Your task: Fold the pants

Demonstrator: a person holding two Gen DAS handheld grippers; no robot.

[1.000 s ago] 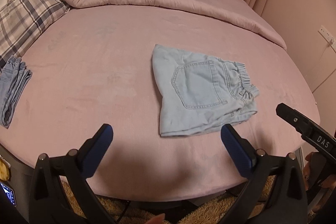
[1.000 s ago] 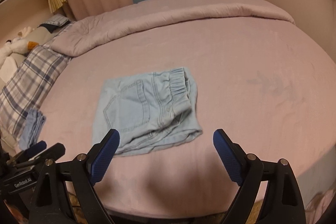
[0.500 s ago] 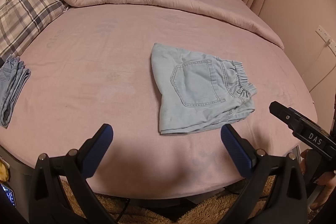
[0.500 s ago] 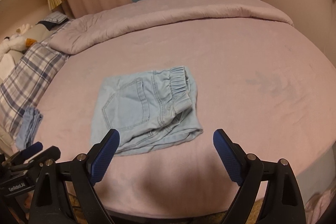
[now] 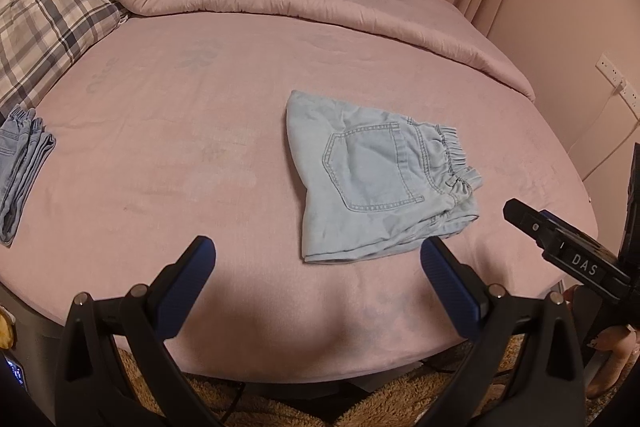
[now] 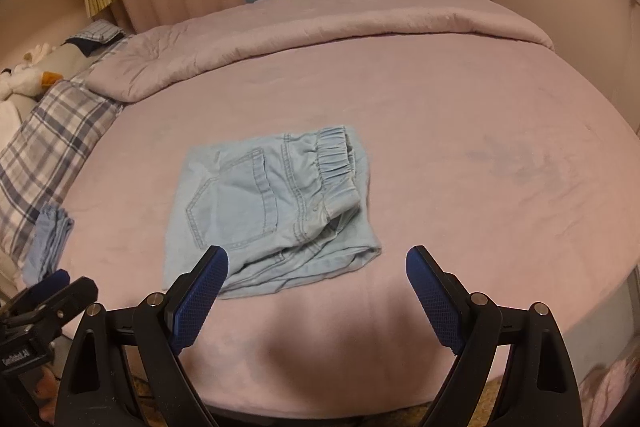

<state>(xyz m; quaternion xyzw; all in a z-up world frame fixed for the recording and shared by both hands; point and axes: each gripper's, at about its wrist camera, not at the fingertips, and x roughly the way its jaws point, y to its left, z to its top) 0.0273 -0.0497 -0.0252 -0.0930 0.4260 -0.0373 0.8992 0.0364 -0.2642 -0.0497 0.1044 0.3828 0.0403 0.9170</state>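
While both grippers gape, folded pants lie apparently just ahead

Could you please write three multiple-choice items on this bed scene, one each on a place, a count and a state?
1. Where do the folded light-blue denim pants lie?
A. on the pink bedsheet
B. on the plaid pillow
C. on the carpet

2. How many back pockets show on top of them?
A. none
B. one
C. three

3. How do the jaws of the right gripper stand?
A. shut on the pants
B. shut on nothing
C. open, holding nothing

Answers: 1 A, they rest flat on the sheet, clear of the pillow; 2 B, a single stitched pocket faces up; 3 C, the blue pads stand wide apart over the near bed edge.
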